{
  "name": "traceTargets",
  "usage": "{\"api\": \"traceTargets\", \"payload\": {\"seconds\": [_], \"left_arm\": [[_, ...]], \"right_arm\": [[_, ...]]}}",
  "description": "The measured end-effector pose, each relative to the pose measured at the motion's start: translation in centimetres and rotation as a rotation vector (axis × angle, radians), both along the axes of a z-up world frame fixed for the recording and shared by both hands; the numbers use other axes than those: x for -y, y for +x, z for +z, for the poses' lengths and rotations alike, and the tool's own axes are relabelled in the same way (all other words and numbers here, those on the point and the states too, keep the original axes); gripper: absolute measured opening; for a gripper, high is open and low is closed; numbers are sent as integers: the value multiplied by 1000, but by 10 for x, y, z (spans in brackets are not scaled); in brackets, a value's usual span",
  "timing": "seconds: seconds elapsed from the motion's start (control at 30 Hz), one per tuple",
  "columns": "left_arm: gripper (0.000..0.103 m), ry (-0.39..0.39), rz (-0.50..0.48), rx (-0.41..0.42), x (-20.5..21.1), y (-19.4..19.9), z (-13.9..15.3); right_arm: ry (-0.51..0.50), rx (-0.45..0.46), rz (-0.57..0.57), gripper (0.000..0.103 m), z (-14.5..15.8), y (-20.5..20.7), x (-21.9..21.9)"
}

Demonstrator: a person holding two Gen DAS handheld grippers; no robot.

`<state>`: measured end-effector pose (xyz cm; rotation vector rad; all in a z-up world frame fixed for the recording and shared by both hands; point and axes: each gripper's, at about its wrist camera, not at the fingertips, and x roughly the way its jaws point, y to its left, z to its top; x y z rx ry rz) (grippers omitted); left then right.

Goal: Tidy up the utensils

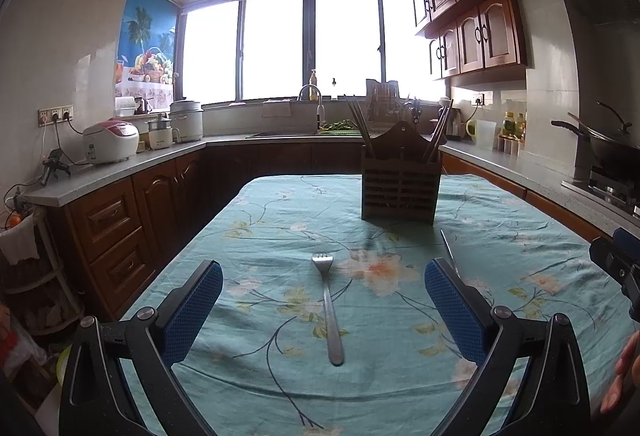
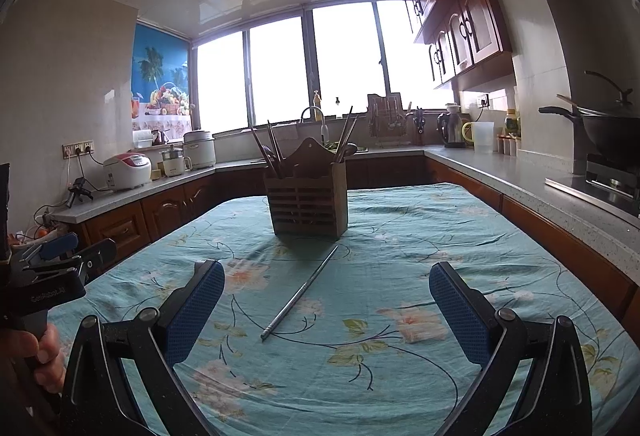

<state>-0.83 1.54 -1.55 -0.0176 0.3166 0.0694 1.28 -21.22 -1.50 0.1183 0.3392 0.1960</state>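
Fork lies lengthwise mid-frame between the spread left tool; slanted chopstick sits centred before the spread right tool.

Utensil caddy stands upright on the tablecloth, toward far end of the counter, w/ chopsticks sticking up out of its left & right compartments. Fork lies flat on the cloth, well in front of caddy & a bit left of it, tines toward caddy, handle toward camera. Metal rod lies flat right of the fork, near end angled left, far tip just short of caddy base. Behind the caddy: sink faucet under the window. Rice cooker back left; wok on stove at right.
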Motion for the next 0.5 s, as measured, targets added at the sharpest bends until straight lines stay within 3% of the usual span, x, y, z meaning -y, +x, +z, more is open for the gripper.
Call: {"api": "traceTargets", "payload": {"seconds": [0.5], "left_arm": [[101, 3, 4, -1, 8, -1, 2]], "right_arm": [[9, 5, 13, 103, 4, 1, -1]]}}
